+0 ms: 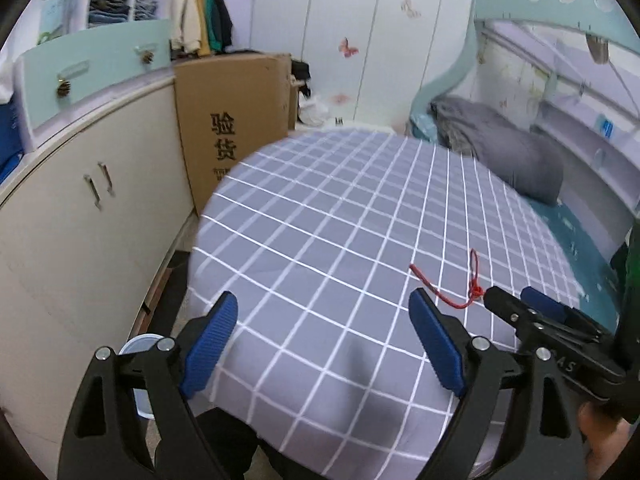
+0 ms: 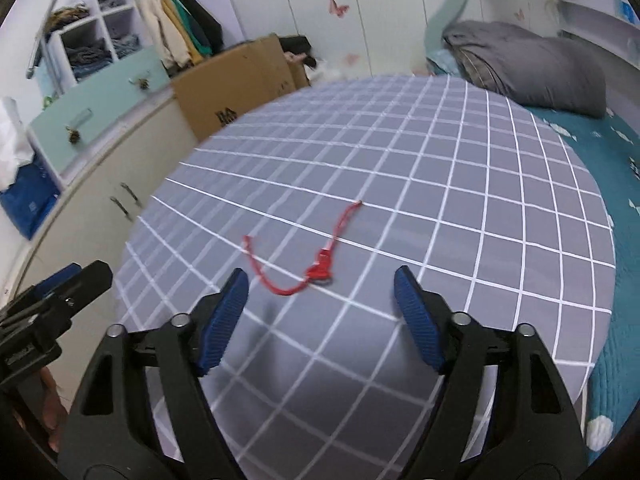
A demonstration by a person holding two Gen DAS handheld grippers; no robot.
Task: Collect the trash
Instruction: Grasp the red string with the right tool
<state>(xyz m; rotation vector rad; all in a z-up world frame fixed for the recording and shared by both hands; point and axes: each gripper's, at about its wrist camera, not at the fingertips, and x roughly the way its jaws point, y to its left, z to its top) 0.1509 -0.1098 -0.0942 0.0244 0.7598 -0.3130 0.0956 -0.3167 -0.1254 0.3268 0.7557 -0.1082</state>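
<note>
Hovering right gripper (image 2: pixel 321 304) spread over red string (image 2: pixel 320 266), frame centre; limp, light, pinch knot.

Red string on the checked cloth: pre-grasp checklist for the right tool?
1. Right tool open: ok, fingers wide apart.
2. Red string ahead of the right tool: ok, its knot lies just past the fingertips.
3. String free: ok, lying loose on the checked cloth, nothing on it.
4. Left tool out of the way: ok, open and empty, off to the left.
5. Contact with the string: not ok, none yet.
6. Trash container: cannot tell.
</note>
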